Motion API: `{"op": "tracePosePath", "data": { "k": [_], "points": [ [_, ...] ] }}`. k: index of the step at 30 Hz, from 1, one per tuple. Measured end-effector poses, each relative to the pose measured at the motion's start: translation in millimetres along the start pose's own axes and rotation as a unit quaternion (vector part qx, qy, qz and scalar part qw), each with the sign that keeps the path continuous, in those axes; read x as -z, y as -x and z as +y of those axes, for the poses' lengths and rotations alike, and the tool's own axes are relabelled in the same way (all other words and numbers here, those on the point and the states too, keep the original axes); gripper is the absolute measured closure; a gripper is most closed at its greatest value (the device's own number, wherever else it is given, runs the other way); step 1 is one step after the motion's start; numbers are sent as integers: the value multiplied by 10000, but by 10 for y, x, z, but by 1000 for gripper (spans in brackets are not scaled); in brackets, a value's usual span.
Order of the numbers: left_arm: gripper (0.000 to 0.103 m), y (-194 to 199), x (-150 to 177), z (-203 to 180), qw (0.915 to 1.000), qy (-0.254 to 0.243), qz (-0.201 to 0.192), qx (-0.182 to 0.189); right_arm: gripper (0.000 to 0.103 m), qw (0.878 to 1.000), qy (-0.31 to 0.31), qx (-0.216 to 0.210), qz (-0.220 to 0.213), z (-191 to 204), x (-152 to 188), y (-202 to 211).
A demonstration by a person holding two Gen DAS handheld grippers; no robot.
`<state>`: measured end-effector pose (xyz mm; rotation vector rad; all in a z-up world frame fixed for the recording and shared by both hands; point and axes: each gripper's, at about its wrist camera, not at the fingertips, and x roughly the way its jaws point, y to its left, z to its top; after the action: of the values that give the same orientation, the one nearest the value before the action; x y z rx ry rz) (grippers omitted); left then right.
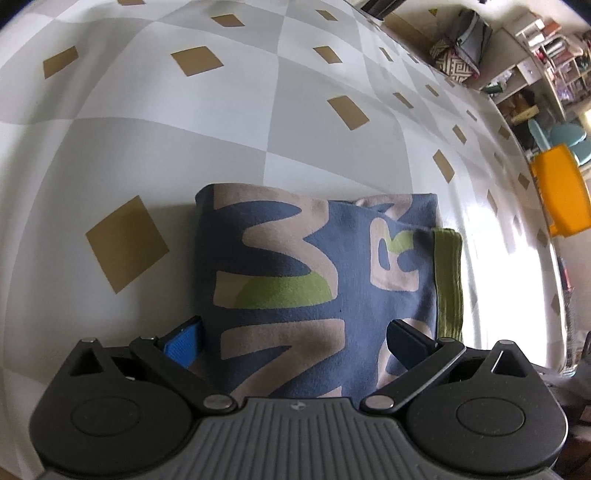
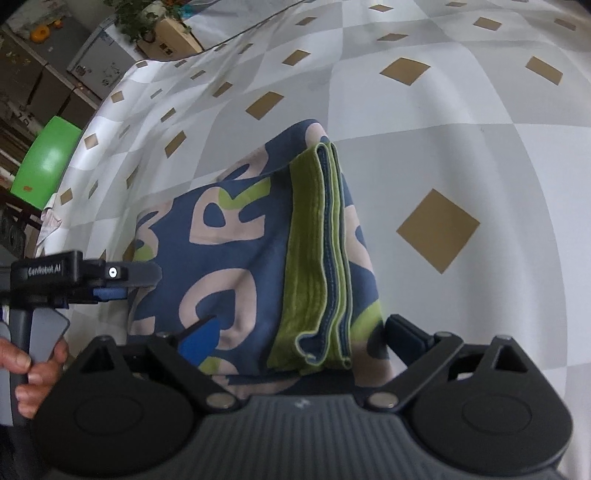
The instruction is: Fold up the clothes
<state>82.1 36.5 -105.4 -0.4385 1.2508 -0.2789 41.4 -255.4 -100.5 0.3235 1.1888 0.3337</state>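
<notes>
A folded blue garment [image 1: 314, 280] with beige letters and green patches lies on the checked tablecloth [image 1: 258, 92]. My left gripper [image 1: 295, 343] is open wide at the garment's near edge. Its blue left pad [image 1: 184, 343] sits just off the cloth's left side, and the right finger is above the fabric. In the right wrist view the same garment [image 2: 236, 251] shows a green ribbed hem [image 2: 314, 258] folded on top. My right gripper [image 2: 303, 336] is open, its fingers spread over the near end on either side of the hem. The left gripper [image 2: 125, 284] shows at the left, held by a hand [image 2: 37, 369].
The tablecloth [image 2: 443, 129] has tan diamonds and runs far beyond the garment. An orange chair [image 1: 561, 188], shelves [image 1: 554, 48] and a patterned bag [image 1: 458, 59] stand past the table's right edge. A green chair [image 2: 48, 162] and a cardboard box with a plant [image 2: 166, 33] are beyond the left edge.
</notes>
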Motion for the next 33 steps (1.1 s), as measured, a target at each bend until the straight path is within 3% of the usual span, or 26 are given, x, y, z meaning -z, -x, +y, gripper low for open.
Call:
{"op": "tracePosePath", "data": {
  "k": [9,16,20,27,29,31,33],
  "points": [
    [1,-64,44,-175,9990,-443,-4,-39,7,9996,172,-233,-51,28,-8,-35],
    [1,-32,50,-100,9998,-150,-117,91,12,9995,-47,-262,-180,-112,-10,27],
    [1,-49,61,-147,9996,-265,-106,-14,11,9987,-266,-392,-207,-210,-41,37],
    [1,-86,92,-238,9981,-541,-152,-238,8,9991,-59,-337,-238,-145,-36,4],
    [1,-87,96,-232,9981,-544,-200,-217,12,9990,74,-332,-282,-103,-23,-10],
    [1,-84,98,-221,9982,-506,-255,-201,29,9989,275,-228,-297,-29,-24,-31],
    [4,-81,102,-217,9981,-473,-327,-217,38,9988,329,-247,-279,23,-29,-51]
  ]
}}
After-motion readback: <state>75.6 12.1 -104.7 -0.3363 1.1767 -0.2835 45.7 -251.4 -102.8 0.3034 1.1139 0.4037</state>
